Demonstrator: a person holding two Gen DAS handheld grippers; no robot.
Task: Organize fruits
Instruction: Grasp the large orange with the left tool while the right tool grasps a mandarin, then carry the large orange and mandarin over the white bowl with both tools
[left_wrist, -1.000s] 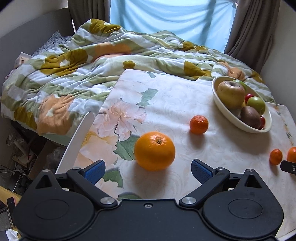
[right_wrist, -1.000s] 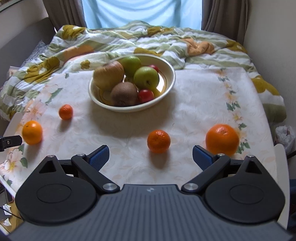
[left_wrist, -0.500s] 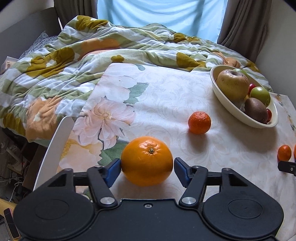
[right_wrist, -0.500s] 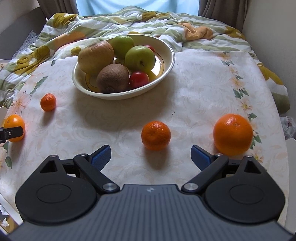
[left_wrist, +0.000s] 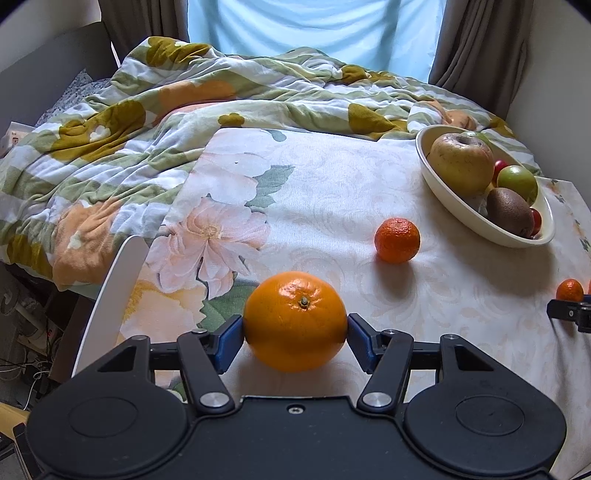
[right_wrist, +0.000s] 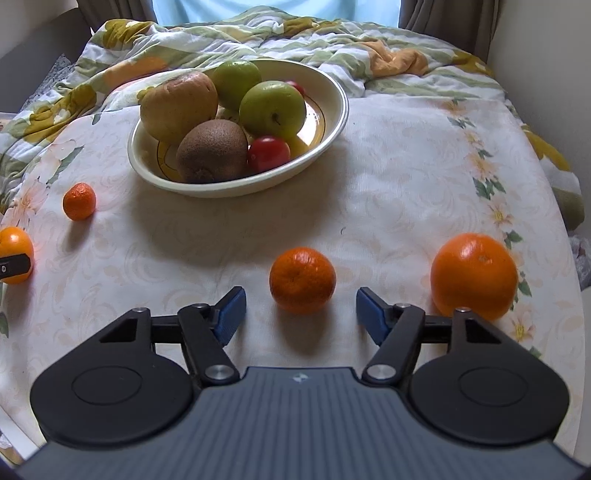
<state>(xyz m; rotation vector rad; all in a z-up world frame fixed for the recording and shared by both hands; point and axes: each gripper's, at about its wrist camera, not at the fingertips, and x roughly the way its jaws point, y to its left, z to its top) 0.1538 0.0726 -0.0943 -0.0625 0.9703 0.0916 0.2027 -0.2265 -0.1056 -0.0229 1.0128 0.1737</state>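
My left gripper (left_wrist: 294, 338) is shut on a large orange (left_wrist: 294, 320) that rests on the floral tablecloth; both blue pads touch its sides. A mandarin (left_wrist: 397, 240) lies beyond it, and the cream fruit bowl (left_wrist: 454, 210) stands at the far right. My right gripper (right_wrist: 301, 314) is open, its pads either side of a mandarin (right_wrist: 302, 279) without touching it. In the right wrist view a second large orange (right_wrist: 474, 276) lies to the right, the bowl (right_wrist: 332, 133) with apples, kiwi and red fruits stands ahead, and a small mandarin (right_wrist: 79, 201) lies at the left.
The table (right_wrist: 406, 177) carries a floral cloth; a rumpled quilt (left_wrist: 147, 140) covers the bed behind. A white chair back (left_wrist: 110, 295) stands at the table's left edge. The left gripper with its orange (right_wrist: 14, 254) shows at the right wrist view's left edge.
My left gripper moved forward around the large orange and closed on it. My right gripper moved forward and lower, narrowing its jaws, so the mandarin now sits between its pads.
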